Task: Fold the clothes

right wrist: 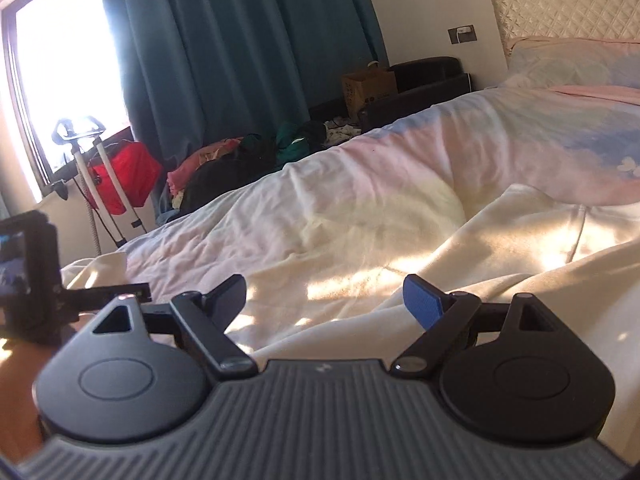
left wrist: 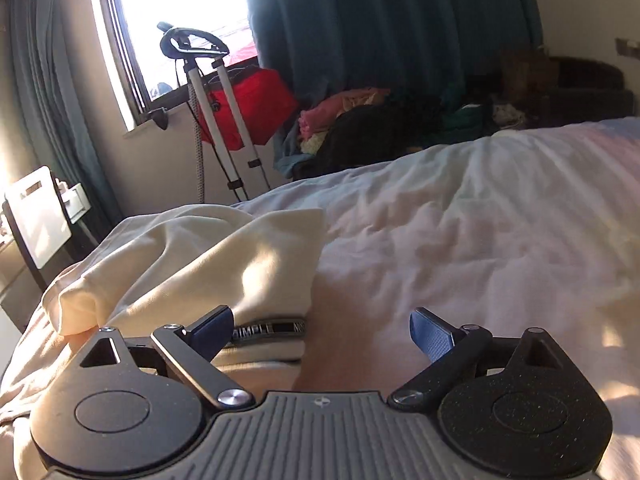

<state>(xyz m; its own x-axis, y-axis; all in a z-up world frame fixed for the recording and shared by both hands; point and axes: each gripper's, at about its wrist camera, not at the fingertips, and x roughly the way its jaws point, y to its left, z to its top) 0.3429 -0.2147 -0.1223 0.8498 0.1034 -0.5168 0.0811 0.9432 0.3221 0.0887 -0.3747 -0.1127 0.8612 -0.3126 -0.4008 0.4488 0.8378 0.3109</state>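
A cream garment (left wrist: pixel 192 264) lies bunched on the pale bed cover (left wrist: pixel 480 220), left of centre in the left wrist view. A dark band with lettering (left wrist: pixel 268 328) shows at its folded near edge. My left gripper (left wrist: pixel 320 320) is open wide; that folded edge sits just past its left finger (left wrist: pixel 212 330), and the pads press on nothing. In the right wrist view the same cream garment (right wrist: pixel 500 248) spreads across the bed cover (right wrist: pixel 360 168) in sunlight. My right gripper (right wrist: pixel 324 286) is open just above it, with nothing held.
Beyond the bed's far edge are a heap of clothes (left wrist: pixel 360 120), a red bag (left wrist: pixel 256 108) and a metal stand (left wrist: pixel 216 112) under the window, with teal curtains (right wrist: pixel 240 40) behind. A pillow (right wrist: pixel 572 60) and quilted headboard (right wrist: pixel 568 8) are at right. The other gripper's camera (right wrist: pixel 28 272) shows at left.
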